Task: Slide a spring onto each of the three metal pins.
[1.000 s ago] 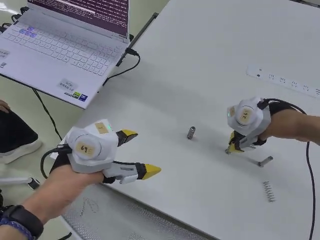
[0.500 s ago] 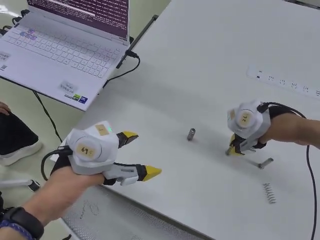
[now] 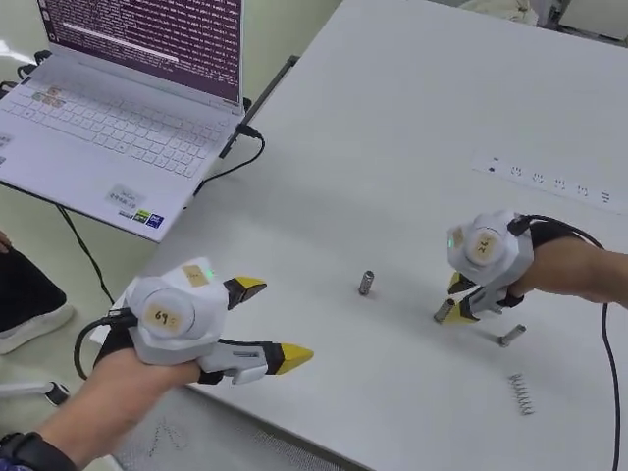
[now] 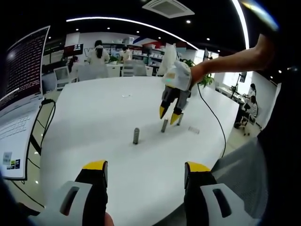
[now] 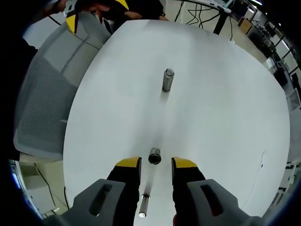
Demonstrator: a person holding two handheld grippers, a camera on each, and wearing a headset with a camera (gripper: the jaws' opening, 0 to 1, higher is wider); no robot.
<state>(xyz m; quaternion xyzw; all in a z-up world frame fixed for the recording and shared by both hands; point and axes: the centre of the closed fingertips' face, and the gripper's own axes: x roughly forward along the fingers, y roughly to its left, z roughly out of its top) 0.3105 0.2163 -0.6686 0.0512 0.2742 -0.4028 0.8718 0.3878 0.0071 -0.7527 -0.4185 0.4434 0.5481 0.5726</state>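
Right now the first pin (image 3: 366, 283) stands sprung on the desk (image 3: 392, 147), my right gripper (image 5: 156, 162) has its jaws released with a bare pin (image 5: 154, 156) upright just at their tips, and my left gripper (image 4: 146, 165) hangs parted by the desk edge, so I reckon fetching the loose spring (image 3: 521, 392) comes next.

In the head view the bench (image 3: 392, 147) takes up the centre and right of the frame. A laptop (image 3: 118, 128) sits at upper left, beside the bench's left edge, and a power strip (image 3: 549, 182) lies on the bench at right. Near the middle a pin wearing a spring (image 3: 366, 283) stands upright. To its right a bare pin (image 3: 444, 311) stands just in front of the right tongs (image 3: 456, 302), at the gap between their tips. Further right a 3rd pin (image 3: 510, 336) lies flat, with a loose spring (image 3: 521, 392) below it at lower right. The left tongs (image 3: 278, 320) hang at lower left over the bench's near edge, well apart from the pins
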